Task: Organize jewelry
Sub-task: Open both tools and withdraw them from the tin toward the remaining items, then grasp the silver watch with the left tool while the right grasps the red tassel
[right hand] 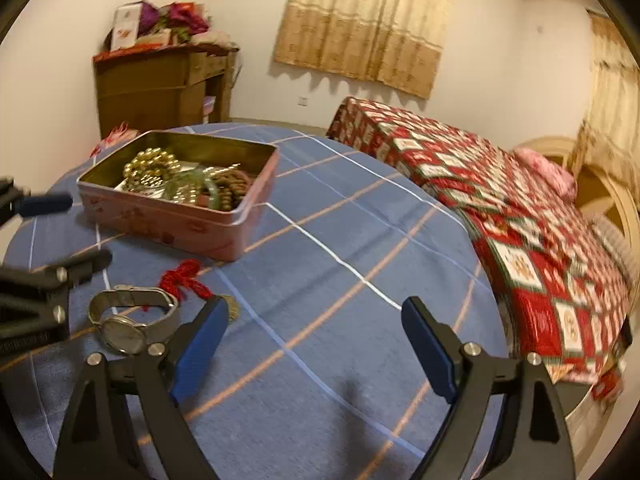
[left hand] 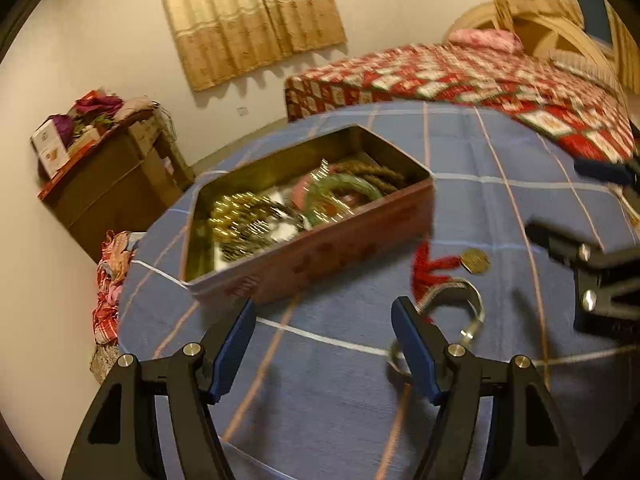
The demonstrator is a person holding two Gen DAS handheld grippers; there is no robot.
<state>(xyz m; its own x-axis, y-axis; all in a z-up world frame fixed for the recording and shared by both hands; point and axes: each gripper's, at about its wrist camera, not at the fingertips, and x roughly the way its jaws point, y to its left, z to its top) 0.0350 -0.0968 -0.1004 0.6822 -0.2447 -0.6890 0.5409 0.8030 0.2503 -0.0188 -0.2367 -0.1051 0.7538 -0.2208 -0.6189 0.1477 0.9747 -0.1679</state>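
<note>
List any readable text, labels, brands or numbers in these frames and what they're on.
None readable.
White box on the wooden cabinet: printing too small and blurred.
Watch dial: markings too small to read.
Gold medallion on the red cord: surface blurred.
Pink tin side: red motifs only, no legible words.

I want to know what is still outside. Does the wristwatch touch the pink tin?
Apart. The right wrist view shows bare blue cloth between the wristwatch and the pink tin.

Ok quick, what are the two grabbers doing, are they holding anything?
Left gripper: open, holding nothing.
Right gripper: open, holding nothing; the watch lies beside its fingers.
</note>
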